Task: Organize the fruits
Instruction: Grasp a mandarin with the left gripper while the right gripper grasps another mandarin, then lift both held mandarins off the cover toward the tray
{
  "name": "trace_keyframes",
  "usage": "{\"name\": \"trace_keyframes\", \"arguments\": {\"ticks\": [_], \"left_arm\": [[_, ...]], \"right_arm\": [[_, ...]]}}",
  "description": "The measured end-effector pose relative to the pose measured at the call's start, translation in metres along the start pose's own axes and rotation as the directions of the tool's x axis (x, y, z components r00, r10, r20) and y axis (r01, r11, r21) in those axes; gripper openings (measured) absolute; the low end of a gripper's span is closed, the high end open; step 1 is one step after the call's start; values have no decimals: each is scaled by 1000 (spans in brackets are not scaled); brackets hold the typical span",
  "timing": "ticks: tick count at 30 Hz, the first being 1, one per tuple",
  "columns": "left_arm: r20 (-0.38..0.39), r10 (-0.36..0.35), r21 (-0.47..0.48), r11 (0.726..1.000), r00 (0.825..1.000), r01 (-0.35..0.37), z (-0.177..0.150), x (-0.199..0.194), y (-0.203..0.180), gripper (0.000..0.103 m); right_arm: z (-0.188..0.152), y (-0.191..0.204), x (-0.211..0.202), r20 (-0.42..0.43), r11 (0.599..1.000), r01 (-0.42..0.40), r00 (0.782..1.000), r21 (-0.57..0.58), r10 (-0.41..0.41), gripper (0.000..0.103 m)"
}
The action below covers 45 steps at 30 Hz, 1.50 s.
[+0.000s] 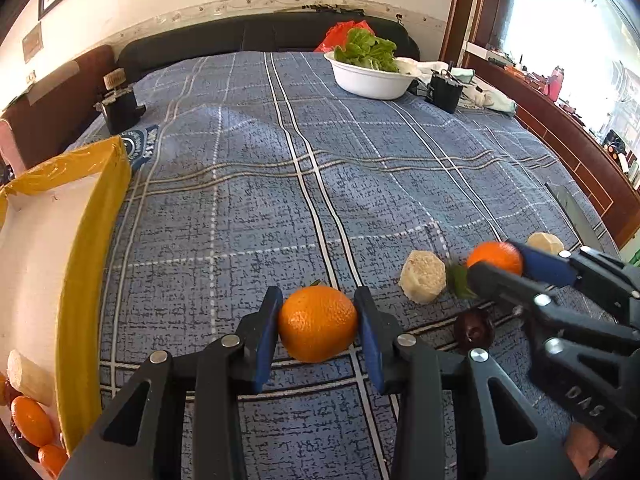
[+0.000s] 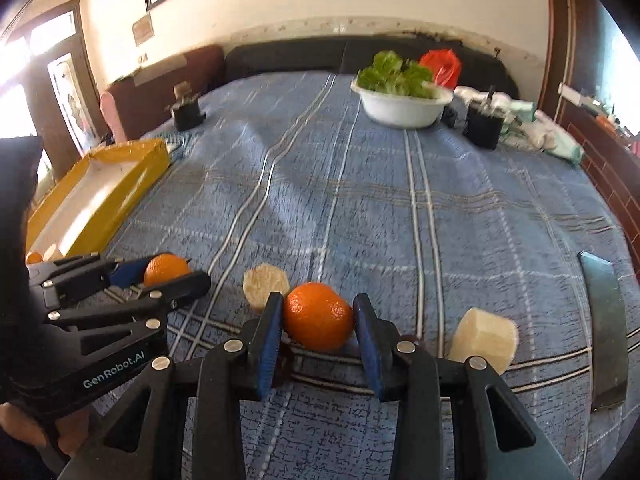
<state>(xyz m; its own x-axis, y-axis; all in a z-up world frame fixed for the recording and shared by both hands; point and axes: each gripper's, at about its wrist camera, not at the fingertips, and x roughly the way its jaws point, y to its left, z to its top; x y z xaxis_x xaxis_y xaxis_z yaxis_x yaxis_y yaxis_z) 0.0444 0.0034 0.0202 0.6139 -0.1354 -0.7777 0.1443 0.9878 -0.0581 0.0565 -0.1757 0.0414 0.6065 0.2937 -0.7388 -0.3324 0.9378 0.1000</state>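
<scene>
Both grippers rest low over a blue plaid bedspread [image 1: 280, 200]. My left gripper [image 1: 318, 296] is shut on an orange [image 1: 318, 324], its blue pads pressing on both sides. To its right, my right gripper [image 1: 496, 258] is shut on a second orange [image 1: 494, 258]; its own view shows this gripper [image 2: 318, 300] squeezing that orange [image 2: 318, 316]. The left gripper [image 2: 176, 270] and its orange [image 2: 166, 268] appear at the left of that view. Two pale peeled chunks [image 1: 423, 282] [image 1: 545, 243] and a dark fruit [image 1: 474, 330] lie nearby. A yellow box [image 1: 92, 240] at the left holds oranges [image 1: 30, 420] and a pale chunk [image 1: 28, 376].
A white bowl of greens [image 1: 370, 78] stands at the far side with a red bag [image 1: 340, 34] behind it. Black stands [image 1: 120, 110] [image 1: 444, 92] sit at the far left and far right. A dark flat blade [image 2: 606, 328] lies at the right edge of the bed.
</scene>
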Motion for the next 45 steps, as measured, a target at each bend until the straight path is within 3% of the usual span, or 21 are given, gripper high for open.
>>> {"name": "trace_keyframes", "arguments": {"ticks": [4,9,17,45], "left_arm": [[52,66,18,998,996,-67,0,-7,-3,36],[140,152,40,987,978,-159,1,-21,-7,36],[176,204,46,976,963,-215,2,-26,-8,36],[183,249,55,963,951,-263,1,-24,-10,36]], "right_arm": [[2,2,-12,59,1000,-19,998,5,19,39],[5,6,-20,97,999,-51,994,9,50,39],[5,9,-19,94,997,-76,993,9,75,39],[3,13,-20,87,996,-92,992,-2,91,39]]}}
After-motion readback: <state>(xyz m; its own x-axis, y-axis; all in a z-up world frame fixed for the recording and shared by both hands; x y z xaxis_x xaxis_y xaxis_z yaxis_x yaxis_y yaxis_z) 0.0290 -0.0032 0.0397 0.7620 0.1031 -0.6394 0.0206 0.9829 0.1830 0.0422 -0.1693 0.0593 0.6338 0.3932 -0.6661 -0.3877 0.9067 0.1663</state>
